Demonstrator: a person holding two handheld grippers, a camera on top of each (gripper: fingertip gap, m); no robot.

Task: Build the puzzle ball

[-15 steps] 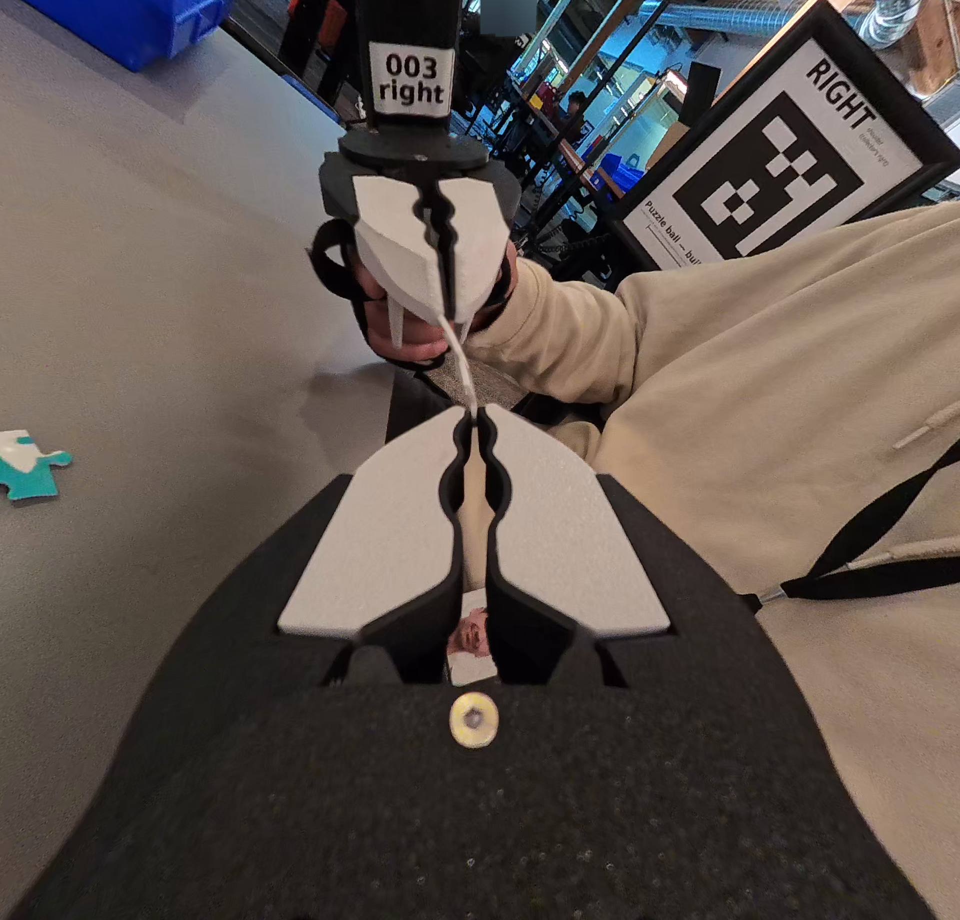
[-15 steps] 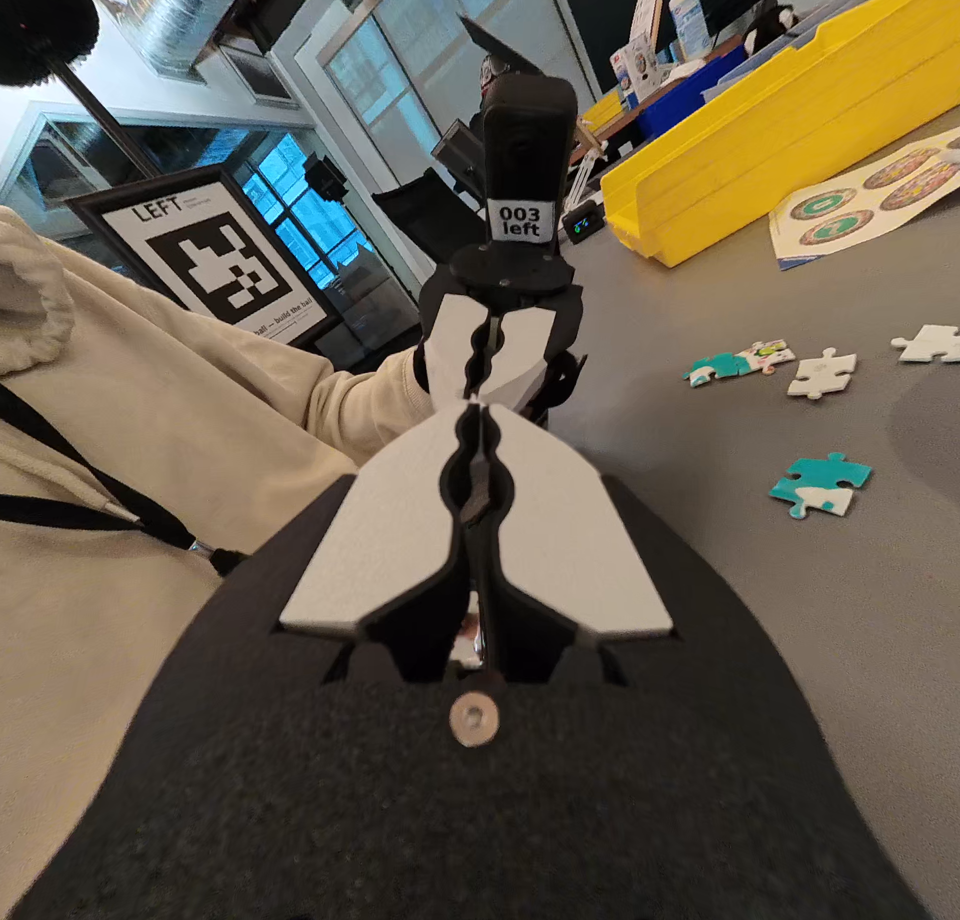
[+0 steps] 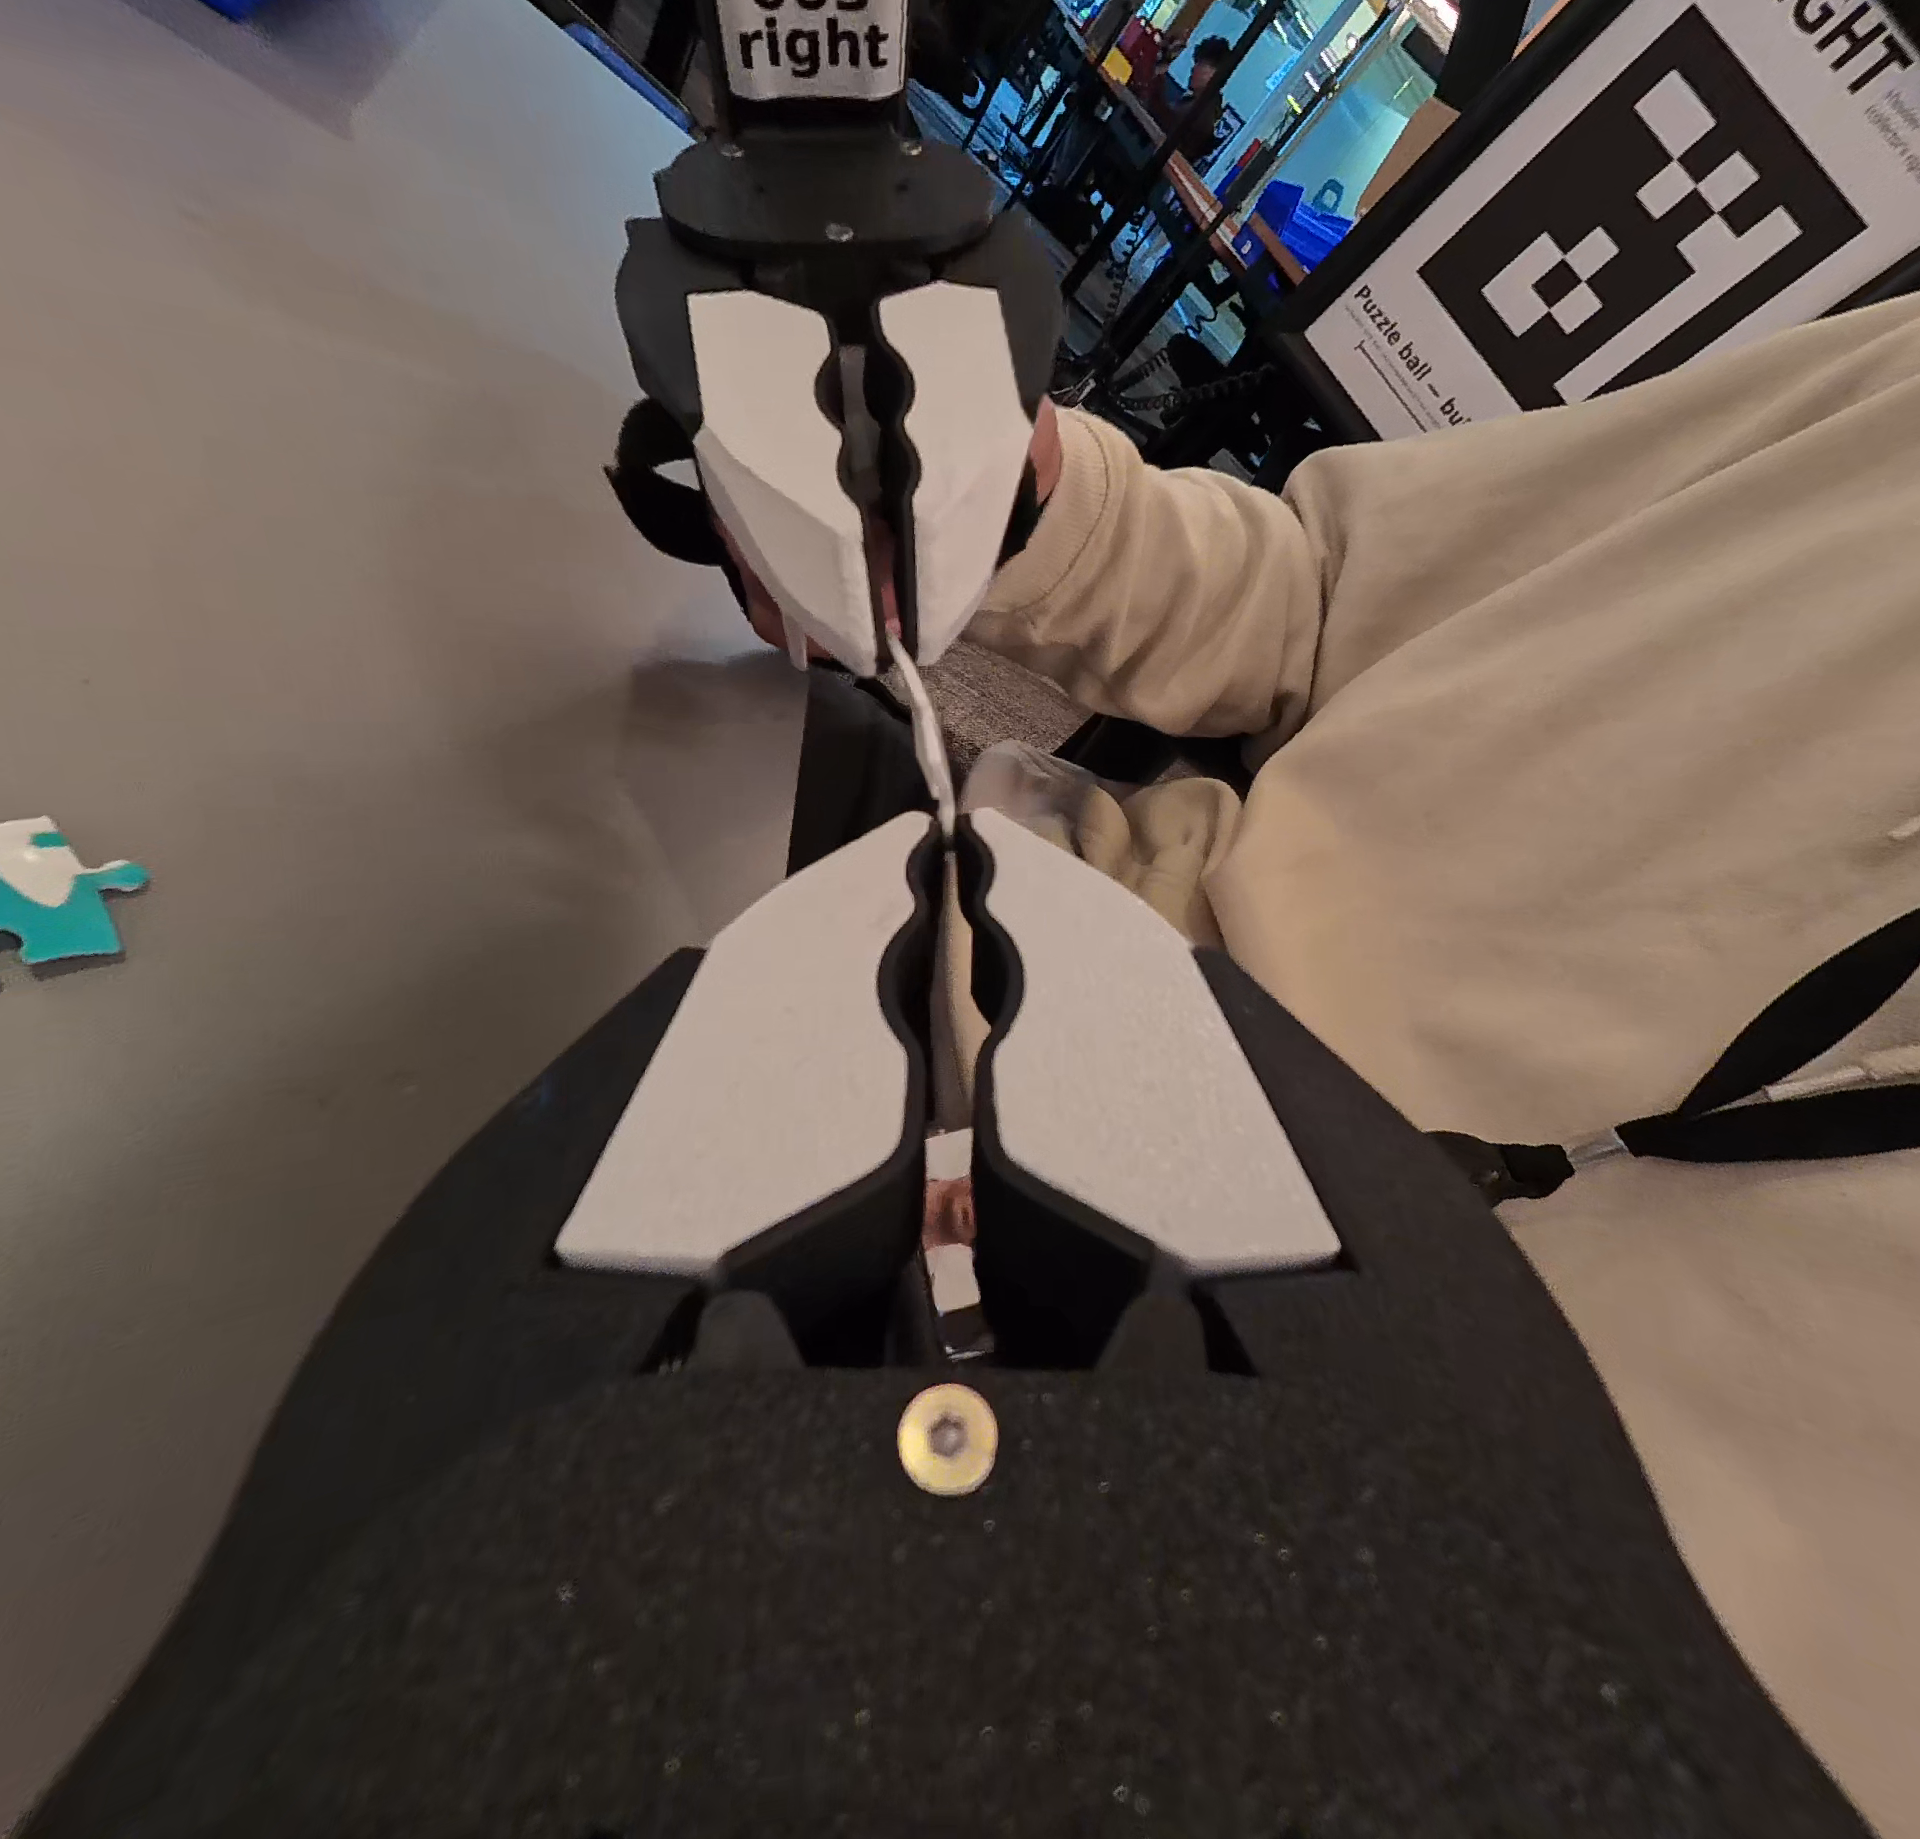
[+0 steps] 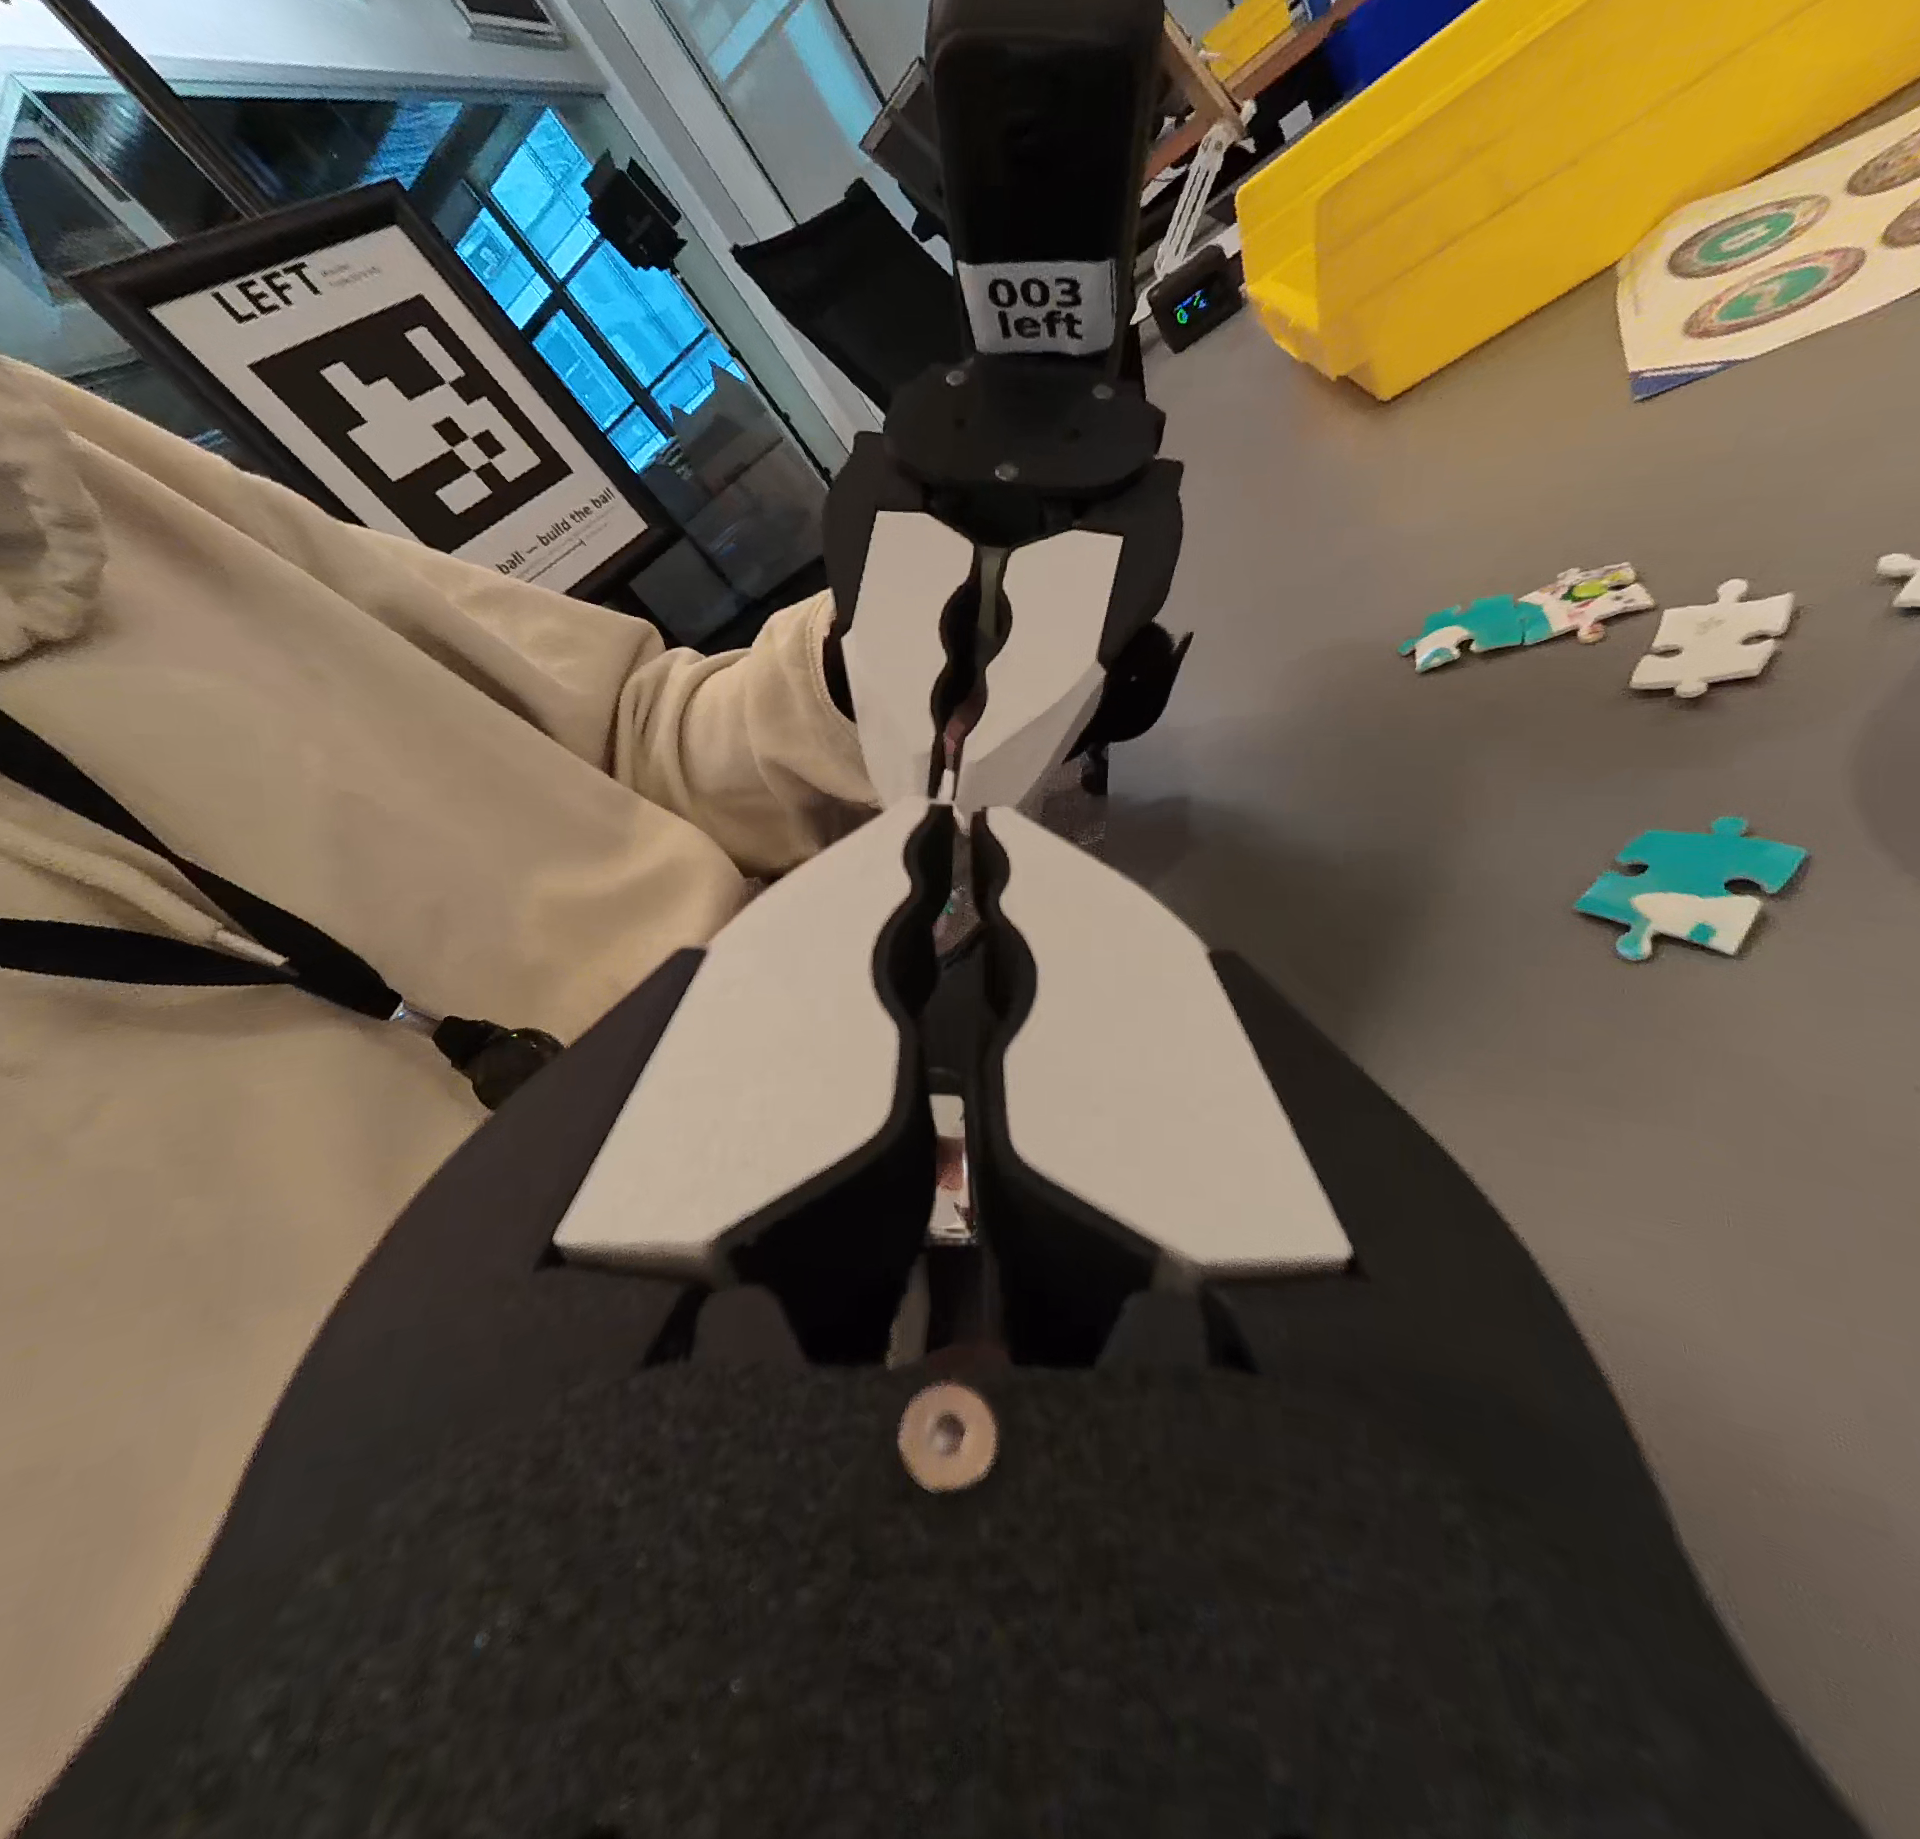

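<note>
Grippers closer, both pinching white piece (image 3: pixel 928 740); yellow bin (image 4: pixel 1558 148) (right view only).

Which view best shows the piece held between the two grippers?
Left wrist view: the piece shows edge-on as a white curved strip between the grippers. Right wrist view shows only a sliver at the fingertips.

Your bench (image 4: pixel 1455 1114) is smooth and matt grey. The loose puzzle pieces (image 4: pixel 1688 885) look like glossy printed card, the yellow bin (image 4: pixel 1558 148) like shiny plastic. Your sleeve (image 3: pixel 1558 750) is soft cream cloth; both jaws wear grainy white pads.
</note>
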